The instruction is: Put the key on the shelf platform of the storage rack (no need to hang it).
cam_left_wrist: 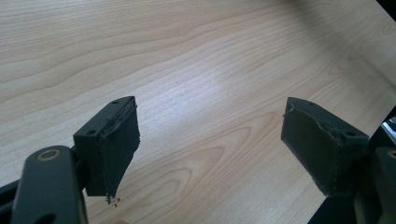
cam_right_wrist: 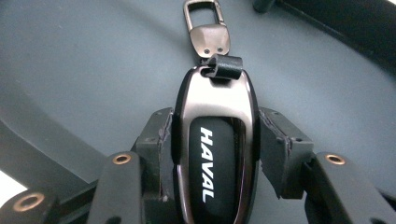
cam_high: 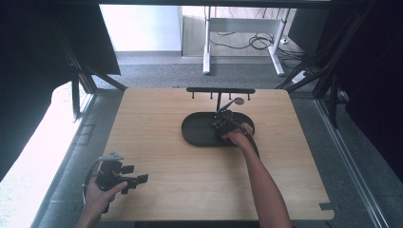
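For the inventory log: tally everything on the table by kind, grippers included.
Grippers: 2, left gripper and right gripper
Car key fob: 1, key fob
Black oval tray: 1, tray
Black hook rack: 1, rack
Total: 5

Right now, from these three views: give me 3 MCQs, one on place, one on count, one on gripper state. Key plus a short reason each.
1. Where is the right gripper?
A. Over the black oval tray
B. At the table's near left corner
C. Off the table

2. How many pegs hang under the black rack bar?
A. Two
B. Four
C. Seven

3. What state is the left gripper in?
A. Shut on a key fob
B. Shut on nothing
C. Open, nothing between the jaws

Answers: 1 A, the high view has it above the tray. 2 B, four short pegs show below the bar. 3 C, bare wooden table shows between its spread jaws; the key fob is in the right gripper.
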`<state>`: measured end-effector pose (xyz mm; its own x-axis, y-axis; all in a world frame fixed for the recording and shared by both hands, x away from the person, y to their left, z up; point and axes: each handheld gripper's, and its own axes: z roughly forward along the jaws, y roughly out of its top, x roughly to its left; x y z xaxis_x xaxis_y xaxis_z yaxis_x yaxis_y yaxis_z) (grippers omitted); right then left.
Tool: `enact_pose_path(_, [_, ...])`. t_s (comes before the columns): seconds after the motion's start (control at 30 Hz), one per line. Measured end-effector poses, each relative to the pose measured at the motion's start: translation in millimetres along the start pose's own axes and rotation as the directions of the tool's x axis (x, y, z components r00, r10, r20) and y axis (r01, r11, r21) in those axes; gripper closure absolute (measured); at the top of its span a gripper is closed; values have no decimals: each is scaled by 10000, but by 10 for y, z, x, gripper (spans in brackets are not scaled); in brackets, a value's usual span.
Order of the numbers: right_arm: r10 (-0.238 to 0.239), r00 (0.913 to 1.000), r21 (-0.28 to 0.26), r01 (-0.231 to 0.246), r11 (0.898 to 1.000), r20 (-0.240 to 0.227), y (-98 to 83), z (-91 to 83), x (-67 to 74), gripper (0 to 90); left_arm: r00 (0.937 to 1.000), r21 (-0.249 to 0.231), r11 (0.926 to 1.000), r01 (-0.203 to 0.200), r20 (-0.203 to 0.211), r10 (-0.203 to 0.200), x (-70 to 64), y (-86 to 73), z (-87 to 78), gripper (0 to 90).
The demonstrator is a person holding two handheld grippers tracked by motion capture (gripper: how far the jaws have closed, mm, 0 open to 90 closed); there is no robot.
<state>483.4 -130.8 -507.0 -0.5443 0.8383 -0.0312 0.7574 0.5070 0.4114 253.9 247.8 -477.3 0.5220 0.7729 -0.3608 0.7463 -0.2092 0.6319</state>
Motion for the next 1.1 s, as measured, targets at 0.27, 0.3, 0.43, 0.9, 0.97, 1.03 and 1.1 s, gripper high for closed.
enact_pose_path(0.27, [111,9999,-496,-107,9987,73,-31,-107,-5,393,10000,-43,10000,35,13,-35,18,2,-19,197])
enact_pose_path(0.3, [83,10000,-626,-81,9980,36,-30,-146,6,388,10000,-60,10000,49,12,-49,20,2,-22,197])
enact_pose_path(0.43, [-56,10000,-1014,55,9948,-4,-48,-302,41,383,10000,-68,9999,74,19,-74,21,2,-28,196])
enact_pose_path(0.9, [-893,9947,-2008,774,9766,-508,-328,-760,155,396,9999,-140,9999,93,115,-91,15,6,-39,197])
enact_pose_path(0.97, [-1041,9925,-2240,872,9707,-647,-393,-817,169,397,9999,-134,9999,100,108,-98,14,6,-39,197])
enact_pose_path(1.03, [-1129,9911,-2376,932,9669,-710,-473,-869,190,397,9999,-128,9999,100,119,-99,14,5,-38,196])
enact_pose_path(1.1, [-1201,9898,-2499,976,9633,-762,-546,-903,203,397,9999,-116,9999,100,101,-99,12,4,-34,196])
